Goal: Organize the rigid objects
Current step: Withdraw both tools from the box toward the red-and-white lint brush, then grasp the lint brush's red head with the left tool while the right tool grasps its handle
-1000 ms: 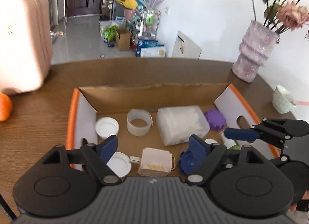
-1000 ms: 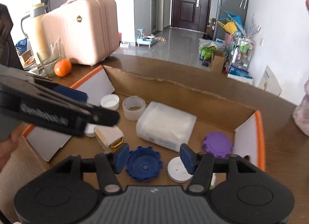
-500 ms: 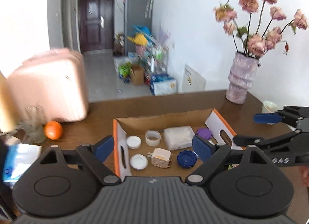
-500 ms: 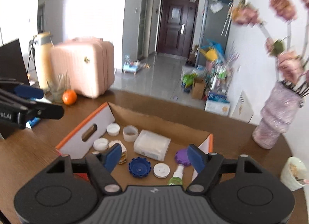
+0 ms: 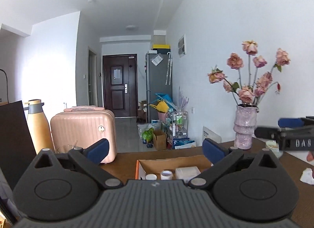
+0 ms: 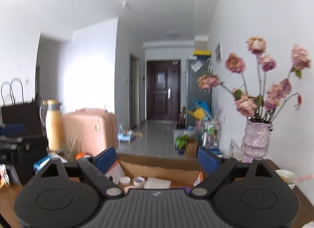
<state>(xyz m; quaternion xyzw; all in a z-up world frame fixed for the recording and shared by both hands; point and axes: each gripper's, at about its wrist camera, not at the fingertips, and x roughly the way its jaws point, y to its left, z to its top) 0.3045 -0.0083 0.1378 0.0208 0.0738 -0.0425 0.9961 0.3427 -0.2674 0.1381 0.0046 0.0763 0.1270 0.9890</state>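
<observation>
Hovering level over the worktop (image 5: 125, 161), left gripper (image 5: 155, 149) and right gripper (image 6: 155, 158) both have jaws apart, just been opening, nothing between; box (image 5: 168, 164) sits at 6 o'clock; vase (image 5: 245, 127) at 3.

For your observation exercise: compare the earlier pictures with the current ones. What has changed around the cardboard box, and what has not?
Both grippers pulled back and up from the box; the views now look level across the room. The left gripper and right gripper have just been opening, nothing between their jaws. Nothing was picked up. The caps, tape roll and white container lie in the box as before.
</observation>
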